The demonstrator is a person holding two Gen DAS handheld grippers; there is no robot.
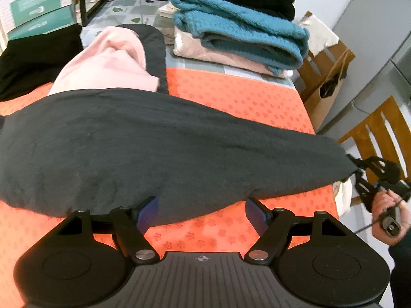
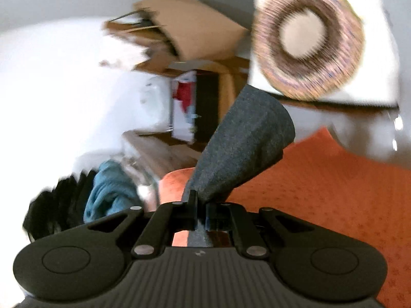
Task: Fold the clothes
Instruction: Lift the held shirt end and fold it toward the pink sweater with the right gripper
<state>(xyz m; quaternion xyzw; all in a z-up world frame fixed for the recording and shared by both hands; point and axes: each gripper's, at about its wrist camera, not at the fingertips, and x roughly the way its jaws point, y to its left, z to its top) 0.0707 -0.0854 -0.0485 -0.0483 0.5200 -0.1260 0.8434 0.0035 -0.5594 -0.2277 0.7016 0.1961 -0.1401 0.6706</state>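
A dark grey garment [image 1: 159, 143] lies stretched across the orange tablecloth [image 1: 244, 97]. My left gripper [image 1: 200, 214] is open, its blue-padded fingers just at the garment's near edge, holding nothing. My right gripper [image 1: 359, 172] is at the far right of the left wrist view, shut on the garment's corner and pulling it taut off the table edge. In the right wrist view my right gripper [image 2: 201, 205] is shut on the grey cloth [image 2: 244, 143], which rises from between the fingers. The view is blurred.
A pink garment [image 1: 108, 61] lies on black cloth behind the grey one. A folded stack with a teal knit [image 1: 239, 36] on top stands at the back. Wooden chairs [image 1: 380, 133] and a cardboard box [image 1: 326, 82] stand to the right. Teal boxes [image 1: 33, 7] stand at the back left.
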